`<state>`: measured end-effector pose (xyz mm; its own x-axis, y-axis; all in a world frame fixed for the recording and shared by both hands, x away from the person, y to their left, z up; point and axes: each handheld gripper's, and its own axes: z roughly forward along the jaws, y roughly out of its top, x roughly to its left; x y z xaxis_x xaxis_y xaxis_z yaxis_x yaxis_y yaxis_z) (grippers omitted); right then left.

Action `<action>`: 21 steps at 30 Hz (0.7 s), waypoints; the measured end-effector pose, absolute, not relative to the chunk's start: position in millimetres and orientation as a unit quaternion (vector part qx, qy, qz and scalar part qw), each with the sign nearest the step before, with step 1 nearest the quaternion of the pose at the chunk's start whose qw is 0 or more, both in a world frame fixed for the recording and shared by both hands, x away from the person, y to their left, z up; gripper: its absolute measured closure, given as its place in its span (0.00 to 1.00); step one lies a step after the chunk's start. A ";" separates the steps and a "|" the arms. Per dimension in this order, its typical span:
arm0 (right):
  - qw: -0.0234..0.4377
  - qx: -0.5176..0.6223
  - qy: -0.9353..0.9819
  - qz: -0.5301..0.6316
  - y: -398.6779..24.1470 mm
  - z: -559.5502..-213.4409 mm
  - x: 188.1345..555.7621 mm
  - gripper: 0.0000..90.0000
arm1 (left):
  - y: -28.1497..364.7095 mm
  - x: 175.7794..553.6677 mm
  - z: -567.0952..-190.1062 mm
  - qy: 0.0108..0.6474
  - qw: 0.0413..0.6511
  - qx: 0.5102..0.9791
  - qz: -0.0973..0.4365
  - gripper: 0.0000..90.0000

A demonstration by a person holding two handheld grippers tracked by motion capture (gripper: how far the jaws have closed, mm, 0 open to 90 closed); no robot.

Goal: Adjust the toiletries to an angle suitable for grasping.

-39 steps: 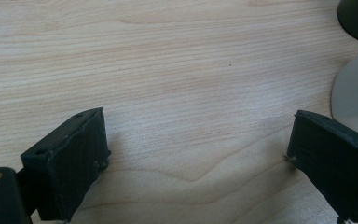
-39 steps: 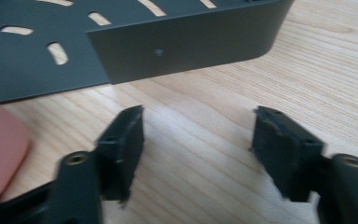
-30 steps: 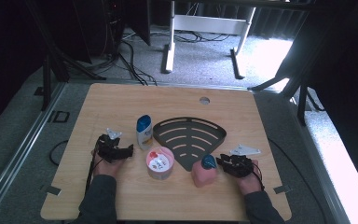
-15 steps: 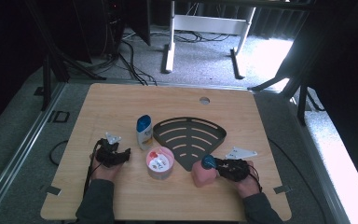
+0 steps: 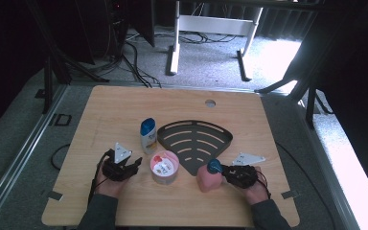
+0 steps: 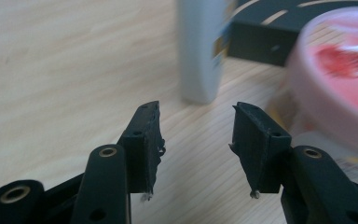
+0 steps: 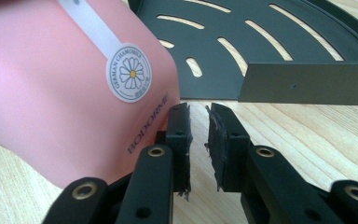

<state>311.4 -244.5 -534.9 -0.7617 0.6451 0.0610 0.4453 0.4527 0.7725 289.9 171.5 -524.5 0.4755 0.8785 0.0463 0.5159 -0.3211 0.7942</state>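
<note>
My left gripper (image 5: 135, 166) is left of a pink lidded tub (image 5: 164, 167) and points toward it. In the left gripper view its jaws (image 6: 196, 109) stand apart with only bare wood between them; they have just been closing. A white bottle (image 6: 201, 51) with a blue cap (image 5: 147, 126) stands ahead, and the tub (image 6: 340, 79) is to the right. My right gripper (image 5: 225, 172) sits beside a pink bottle (image 5: 207, 179) with a blue cap. Its jaws (image 7: 198, 112) have just been closing to a narrow gap that holds nothing. The pink bottle (image 7: 60, 93) lies against the outer side of the left jaw.
A black slotted corner shelf (image 5: 195, 139) lies mid-table behind the tub and the pink bottle; its rim (image 7: 307, 84) is close ahead of my right gripper. A round cable hole (image 5: 210, 103) is near the far edge. Bare wood extends along the far half of the table.
My left gripper has shifted toward the table's near edge, beside the tub, and its jaws have narrowed. The right gripper has stayed by the pink bottle, with its jaws a little narrower.
</note>
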 end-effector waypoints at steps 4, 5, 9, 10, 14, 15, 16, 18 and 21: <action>0.121 0.321 0.845 0.410 -244.4 -534.3 310.1 0.89 | 164.2 291.1 -527.3 0.439 0.377 0.783 0.227 0.59; 0.122 0.320 0.845 0.410 -244.5 -534.1 309.5 0.89 | 162.4 291.2 -528.3 0.436 0.374 0.787 0.226 0.59; 0.120 0.318 0.846 0.411 -243.7 -533.2 307.1 0.90 | 158.5 291.2 -529.6 0.429 0.376 0.794 0.211 0.59; 0.120 0.317 0.846 0.411 -243.2 -533.1 306.7 0.91 | 158.5 291.2 -529.6 0.429 0.376 0.794 0.211 0.60; 0.117 0.311 0.849 0.411 -240.4 -533.2 305.1 0.91 | 156.3 290.3 -530.0 0.423 0.377 0.799 0.203 0.63; 0.116 0.309 0.850 0.411 -239.6 -533.2 304.7 0.91 | 156.0 290.1 -530.4 0.424 0.376 0.799 0.201 0.63; 0.115 0.308 0.850 0.411 -238.6 -533.2 304.2 0.91 | 156.2 290.2 -530.6 0.425 0.377 0.799 0.199 0.63; 0.114 0.305 0.852 0.410 -236.8 -533.1 303.0 0.91 | 156.2 289.9 -530.8 0.425 0.375 0.800 0.196 0.63; 0.112 0.303 0.853 0.411 -234.3 -533.4 300.9 0.91 | 154.5 288.9 -531.2 0.420 0.370 0.806 0.192 0.68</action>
